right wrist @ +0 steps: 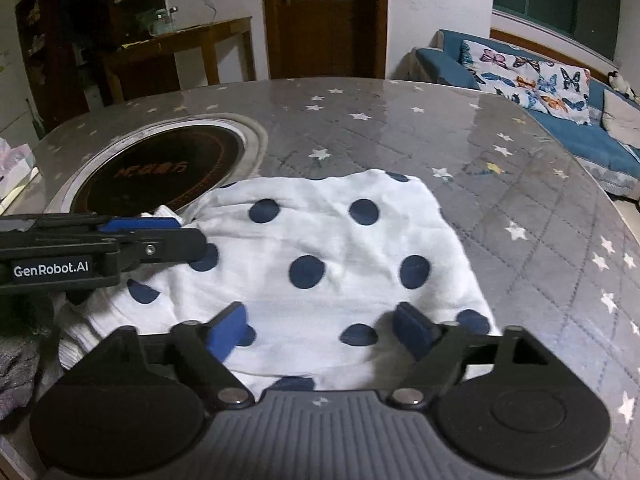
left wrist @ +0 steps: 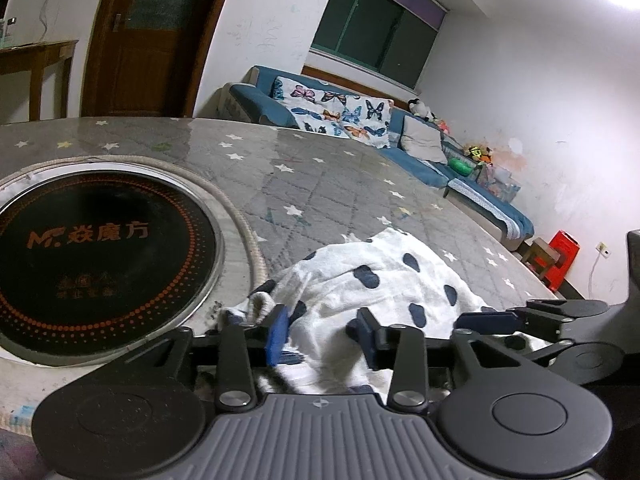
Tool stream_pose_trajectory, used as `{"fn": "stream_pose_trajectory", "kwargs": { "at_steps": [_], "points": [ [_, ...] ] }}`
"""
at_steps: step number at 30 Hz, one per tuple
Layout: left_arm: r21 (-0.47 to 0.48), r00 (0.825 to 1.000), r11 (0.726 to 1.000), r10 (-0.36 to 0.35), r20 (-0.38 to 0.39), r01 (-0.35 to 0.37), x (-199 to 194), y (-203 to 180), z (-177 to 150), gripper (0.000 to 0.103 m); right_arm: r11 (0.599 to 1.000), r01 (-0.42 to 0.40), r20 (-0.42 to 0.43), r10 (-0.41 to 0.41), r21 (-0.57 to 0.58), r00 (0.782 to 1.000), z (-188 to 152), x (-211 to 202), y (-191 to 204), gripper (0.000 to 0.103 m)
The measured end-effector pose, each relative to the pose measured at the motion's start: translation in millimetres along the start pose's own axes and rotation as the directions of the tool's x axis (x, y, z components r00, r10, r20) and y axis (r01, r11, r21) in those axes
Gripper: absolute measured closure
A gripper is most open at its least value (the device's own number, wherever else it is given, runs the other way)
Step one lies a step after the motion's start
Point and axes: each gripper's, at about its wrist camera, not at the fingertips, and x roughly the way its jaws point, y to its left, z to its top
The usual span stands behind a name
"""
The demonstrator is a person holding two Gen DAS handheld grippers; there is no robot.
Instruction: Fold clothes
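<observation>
A white garment with dark blue dots (right wrist: 332, 240) lies folded into a rough rectangle on the round table, one corner over the cooktop's rim. My right gripper (right wrist: 320, 332) hovers over its near edge, jaws wide apart and nothing between the pads. My left gripper (left wrist: 322, 332) stands over the garment's (left wrist: 380, 276) left end, where the cloth is bunched. Its blue pads are apart, loose cloth lies between them and neither pad presses on it. From the right wrist view the left gripper (right wrist: 176, 232) comes in side-on from the left.
The table (right wrist: 500, 208) has a grey star-patterned cover under a clear sheet. A round black induction cooktop (left wrist: 92, 256) is sunk into it, left of the garment. A grey cloth (right wrist: 16, 364) lies at the near left edge. A blue sofa (left wrist: 420, 152) stands beyond the table.
</observation>
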Motion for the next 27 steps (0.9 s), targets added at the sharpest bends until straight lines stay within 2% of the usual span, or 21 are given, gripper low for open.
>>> {"fn": "stream_pose_trajectory", "kwargs": {
  "at_steps": [7,17,22,27],
  "points": [
    [-0.001,1.000,1.000,-0.005,-0.001,0.005,0.7,-2.4,1.7,0.051,0.999,-0.034,0.007,0.034,-0.003,0.999,-1.8,3.7,2.2,0.000],
    [0.029,1.000,0.999,-0.013,0.006,0.013,-2.9,-15.2,1.8,0.029,0.999,-0.045,0.028,0.045,0.009,0.999,-5.9,2.7,0.6,0.000],
    [0.050,1.000,0.999,-0.016,0.016,0.015,-6.6,-22.5,1.0,0.011,1.000,-0.031,0.016,0.031,-0.001,0.999,-4.7,3.8,4.0,0.000],
    [0.065,1.000,0.998,-0.012,0.026,0.010,-11.0,-27.6,1.4,0.000,1.000,-0.027,0.026,0.027,-0.003,0.999,-6.3,4.0,4.8,0.000]
  ]
}}
